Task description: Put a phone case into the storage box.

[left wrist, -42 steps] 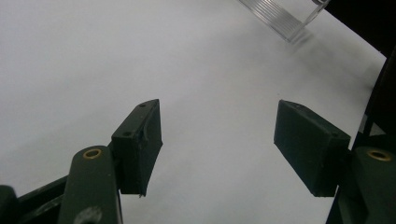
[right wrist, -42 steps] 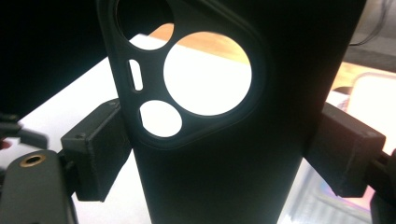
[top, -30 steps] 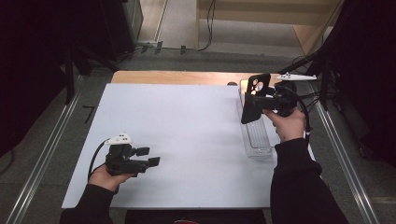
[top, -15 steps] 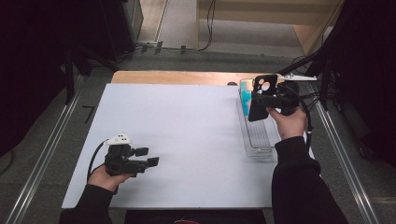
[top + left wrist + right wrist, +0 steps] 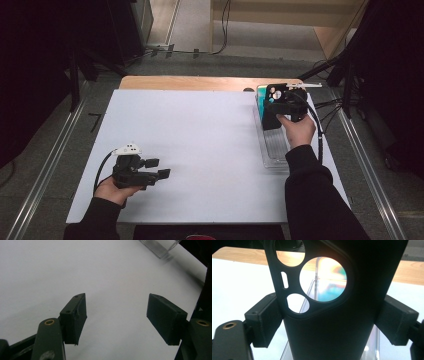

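Now the right claw (image 5: 272,111) grips a black phone case (image 5: 329,315) by its two sides, just above the clear tray (image 5: 272,150). Next it likely needs a slow drop into that tray. Well apart, the left claw (image 5: 159,168) rests released on the tabletop (image 5: 200,130).

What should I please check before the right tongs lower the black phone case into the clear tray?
1. Grip: right tongs clamp the phone case on both sides: ok.
2. Position: case sits above the tray's far end: ok.
3. Tray space: a teal item lies at that far end, the near part looks free: cannot tell if the case fits.
4. Case tilt: held upright, camera cutouts on top: ok.
5. Left tongs: open, holding nothing, far from the tray: ok.
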Motion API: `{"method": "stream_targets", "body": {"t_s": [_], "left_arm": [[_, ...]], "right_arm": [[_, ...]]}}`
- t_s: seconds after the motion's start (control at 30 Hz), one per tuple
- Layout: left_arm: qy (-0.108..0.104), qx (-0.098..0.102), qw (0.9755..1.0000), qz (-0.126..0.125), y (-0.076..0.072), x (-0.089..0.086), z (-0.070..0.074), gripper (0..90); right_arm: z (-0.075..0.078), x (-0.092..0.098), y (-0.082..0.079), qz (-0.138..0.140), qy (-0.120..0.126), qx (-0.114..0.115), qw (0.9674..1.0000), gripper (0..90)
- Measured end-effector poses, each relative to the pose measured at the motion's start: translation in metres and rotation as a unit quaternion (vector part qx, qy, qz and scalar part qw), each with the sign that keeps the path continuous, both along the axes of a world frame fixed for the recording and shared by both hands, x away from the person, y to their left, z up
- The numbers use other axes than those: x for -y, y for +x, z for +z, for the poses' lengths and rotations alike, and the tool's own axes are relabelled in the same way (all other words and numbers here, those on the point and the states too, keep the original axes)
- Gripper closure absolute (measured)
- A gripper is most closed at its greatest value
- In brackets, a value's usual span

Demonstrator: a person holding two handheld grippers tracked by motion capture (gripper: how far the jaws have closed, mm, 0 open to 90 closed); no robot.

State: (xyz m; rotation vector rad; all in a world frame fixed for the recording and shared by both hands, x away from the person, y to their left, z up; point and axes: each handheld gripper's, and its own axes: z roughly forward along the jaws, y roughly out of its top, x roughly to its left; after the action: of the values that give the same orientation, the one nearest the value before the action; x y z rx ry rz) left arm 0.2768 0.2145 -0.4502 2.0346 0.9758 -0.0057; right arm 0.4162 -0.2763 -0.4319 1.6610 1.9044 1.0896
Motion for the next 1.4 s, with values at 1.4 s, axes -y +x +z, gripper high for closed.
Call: {"method": "stream_targets", "body": {"t_s": [1.4], "left_arm": [[0.000, -0.005, 1.0000, -0.001, 0.006, 0.003, -0.002, 32.3]], "right_arm": [[-0.022, -0.013, 0.049, -0.015, -0.028, -0.014, 0.9994, 0.0]]}}
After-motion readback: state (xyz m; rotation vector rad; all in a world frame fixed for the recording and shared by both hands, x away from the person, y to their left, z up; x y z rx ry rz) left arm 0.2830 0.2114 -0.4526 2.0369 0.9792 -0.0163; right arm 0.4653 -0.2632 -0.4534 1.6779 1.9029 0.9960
